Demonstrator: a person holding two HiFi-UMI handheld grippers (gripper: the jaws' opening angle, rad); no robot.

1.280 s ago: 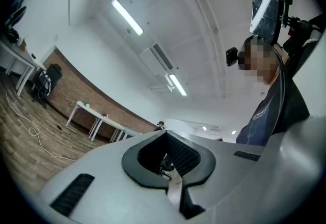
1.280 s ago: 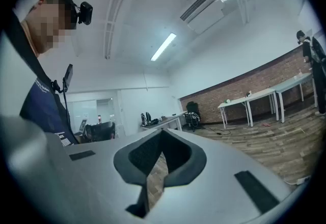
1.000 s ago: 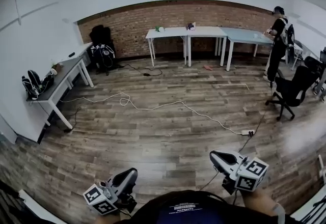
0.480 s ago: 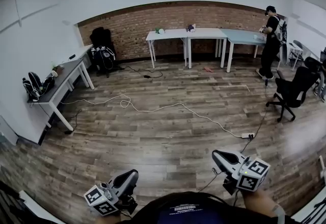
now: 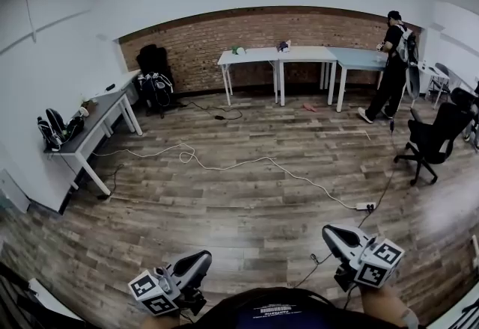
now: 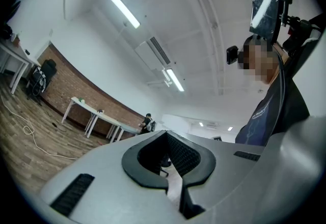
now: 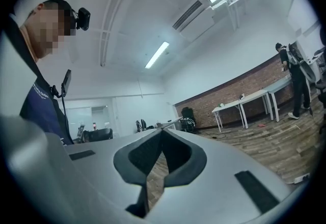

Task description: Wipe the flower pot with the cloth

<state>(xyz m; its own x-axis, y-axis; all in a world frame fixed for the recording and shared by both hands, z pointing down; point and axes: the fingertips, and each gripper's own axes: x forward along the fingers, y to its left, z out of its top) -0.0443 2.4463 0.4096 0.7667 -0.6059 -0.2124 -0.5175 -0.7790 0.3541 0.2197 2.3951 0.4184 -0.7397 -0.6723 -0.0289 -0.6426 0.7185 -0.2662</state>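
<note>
With my left hand-held gripper and right hand-held gripper pressed together and empty, I should first walk to the counter by the brick wall, where a small green thing might be the flower pot.

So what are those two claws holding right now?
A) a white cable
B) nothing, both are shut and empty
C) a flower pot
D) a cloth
B: the left claw and the right claw each have their jaws closed together, and each claw's own view shows nothing between them.
</note>
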